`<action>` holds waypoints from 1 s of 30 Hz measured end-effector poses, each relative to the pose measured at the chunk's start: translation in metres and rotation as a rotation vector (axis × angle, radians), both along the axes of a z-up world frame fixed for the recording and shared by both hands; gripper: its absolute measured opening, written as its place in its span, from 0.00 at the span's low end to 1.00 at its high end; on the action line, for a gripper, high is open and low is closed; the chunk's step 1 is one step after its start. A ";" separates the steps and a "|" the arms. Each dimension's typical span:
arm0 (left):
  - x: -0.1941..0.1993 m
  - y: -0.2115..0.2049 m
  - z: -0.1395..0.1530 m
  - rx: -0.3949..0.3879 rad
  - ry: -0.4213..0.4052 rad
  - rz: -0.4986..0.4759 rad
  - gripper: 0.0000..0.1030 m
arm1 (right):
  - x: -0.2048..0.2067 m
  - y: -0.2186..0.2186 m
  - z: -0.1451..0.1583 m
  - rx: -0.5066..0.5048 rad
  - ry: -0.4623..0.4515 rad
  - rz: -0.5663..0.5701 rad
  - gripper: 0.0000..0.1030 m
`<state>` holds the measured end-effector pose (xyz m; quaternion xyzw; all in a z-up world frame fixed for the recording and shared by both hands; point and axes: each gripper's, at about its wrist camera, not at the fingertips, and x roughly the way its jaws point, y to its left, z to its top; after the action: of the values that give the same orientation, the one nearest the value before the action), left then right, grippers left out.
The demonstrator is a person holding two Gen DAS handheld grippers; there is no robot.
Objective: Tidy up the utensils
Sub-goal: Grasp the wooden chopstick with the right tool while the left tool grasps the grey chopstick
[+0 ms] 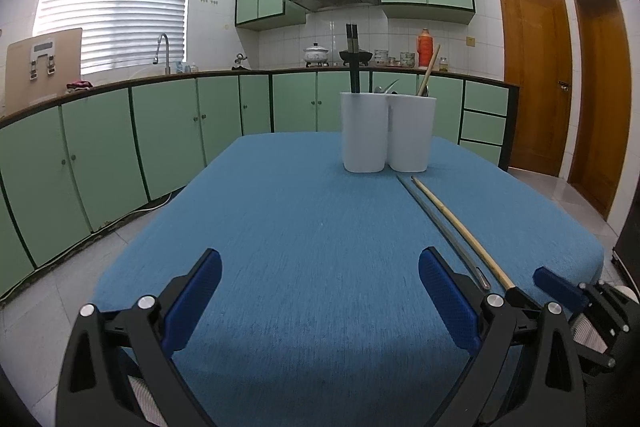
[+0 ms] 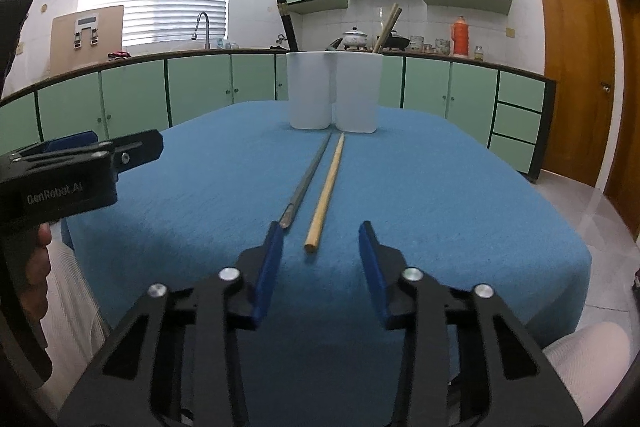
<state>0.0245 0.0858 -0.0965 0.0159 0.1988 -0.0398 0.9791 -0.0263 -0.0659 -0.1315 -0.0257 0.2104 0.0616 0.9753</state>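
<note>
On blue table (image 2: 460, 187), your job's part done: white holder (image 2: 334, 91) already has some utensils, wooden chopstick (image 2: 325, 193) and metal one (image 2: 306, 179) left. Right gripper (image 2: 320, 251) apart around wooden tip, left gripper (image 1: 320, 295) wide, empty.

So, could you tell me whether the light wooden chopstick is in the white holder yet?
Out: the light wooden chopstick lies flat on the blue tablecloth, before the white holder.
</note>
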 end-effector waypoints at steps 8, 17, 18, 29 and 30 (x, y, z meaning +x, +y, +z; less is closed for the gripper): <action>0.001 0.000 0.000 -0.003 0.000 0.001 0.94 | 0.003 0.002 -0.003 0.007 0.010 0.001 0.20; 0.001 -0.005 0.000 0.000 0.004 -0.008 0.94 | 0.006 -0.001 -0.005 0.010 0.020 -0.002 0.07; 0.000 -0.006 0.000 0.000 0.004 -0.010 0.94 | 0.006 -0.001 -0.005 0.007 0.019 -0.002 0.07; -0.001 -0.023 -0.001 0.002 0.008 -0.043 0.94 | 0.005 -0.020 -0.005 0.036 0.018 -0.074 0.06; 0.000 -0.026 -0.002 0.000 0.011 -0.049 0.94 | 0.005 -0.024 -0.004 0.042 0.018 -0.083 0.06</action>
<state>0.0241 0.0600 -0.0985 0.0206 0.2039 -0.0639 0.9767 -0.0218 -0.0895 -0.1359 0.0039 0.2189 0.0259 0.9754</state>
